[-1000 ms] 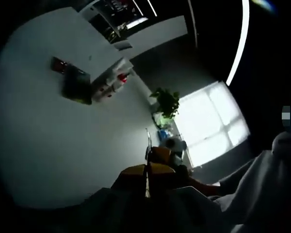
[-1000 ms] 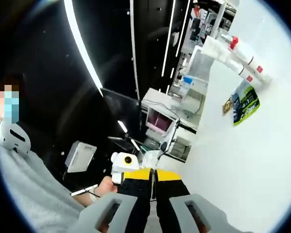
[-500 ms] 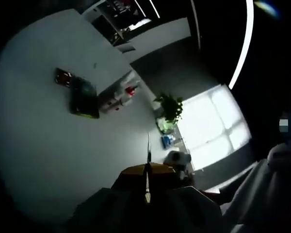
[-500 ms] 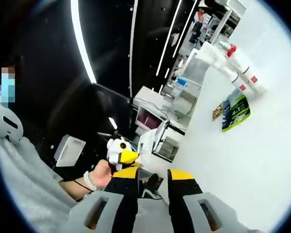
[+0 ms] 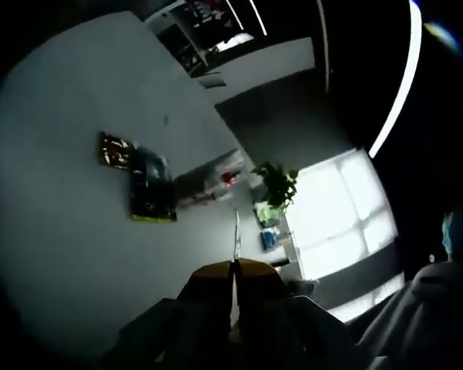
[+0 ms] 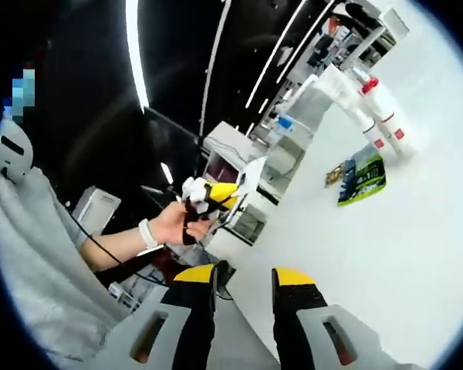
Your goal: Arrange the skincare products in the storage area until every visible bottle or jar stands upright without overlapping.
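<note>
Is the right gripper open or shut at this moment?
Open. In the right gripper view, the right gripper shows a clear gap between its yellow-tipped jaws, with nothing held between them.

white wall (image 6: pixel 417 231): smooth, matt, painted look. green packet (image 6: pixel 362 179): glossy printed film. white bottles (image 6: pixel 380 116): smooth plastic, red caps. right tongs (image 6: pixel 243 279): yellow-tipped black pads, matt, on dull grey plastic. sleeve (image 6: pixel 38 254): soft grey cloth. left tongs (image 5: pixel 233 271): same matt yellow.

bright window (image 5: pixel 343 208) beside a potted plant (image 5: pixel 276 183), dark ceiling, strip lights (image 6: pixel 136 50).
</note>
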Tool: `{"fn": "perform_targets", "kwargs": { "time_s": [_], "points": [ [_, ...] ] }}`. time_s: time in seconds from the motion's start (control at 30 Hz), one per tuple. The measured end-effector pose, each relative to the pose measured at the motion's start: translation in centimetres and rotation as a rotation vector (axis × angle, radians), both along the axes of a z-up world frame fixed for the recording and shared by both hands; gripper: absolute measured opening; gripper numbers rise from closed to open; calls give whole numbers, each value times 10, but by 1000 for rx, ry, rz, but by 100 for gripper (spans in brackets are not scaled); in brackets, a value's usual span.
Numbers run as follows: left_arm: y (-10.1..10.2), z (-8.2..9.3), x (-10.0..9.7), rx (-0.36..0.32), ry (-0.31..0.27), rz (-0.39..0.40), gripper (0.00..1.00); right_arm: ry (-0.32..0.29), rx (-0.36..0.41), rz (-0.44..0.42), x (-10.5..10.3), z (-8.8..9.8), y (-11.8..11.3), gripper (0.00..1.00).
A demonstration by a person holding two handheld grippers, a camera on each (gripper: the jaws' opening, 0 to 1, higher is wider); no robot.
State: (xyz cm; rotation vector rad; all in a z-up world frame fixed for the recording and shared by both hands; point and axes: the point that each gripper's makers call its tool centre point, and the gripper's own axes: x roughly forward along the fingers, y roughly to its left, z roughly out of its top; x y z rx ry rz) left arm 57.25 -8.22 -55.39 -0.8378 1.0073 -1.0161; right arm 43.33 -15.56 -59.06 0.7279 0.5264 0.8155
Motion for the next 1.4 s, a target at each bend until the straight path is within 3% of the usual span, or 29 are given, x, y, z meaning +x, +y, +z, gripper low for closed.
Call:
{"fn": "perform_targets", "kwargs": {
  "time_s": [0.13, 0.57, 0.97, 1.4],
  "points": [
    [-1, -13, 12, 23, 18, -10, 0, -67, -120, 4, 3, -2, -3, 25],
    [11, -47, 55, 51, 85, 34, 0, -103, -266, -25, 8, -12, -12, 29],
    [11, -84, 72, 107, 133, 35, 0, -23, -258, -65, -1, -27, -22, 31],
    [4, -116, 88, 145, 179, 59, 0, 16, -252, -71, -3, -36, -20, 31]
  ]
}}
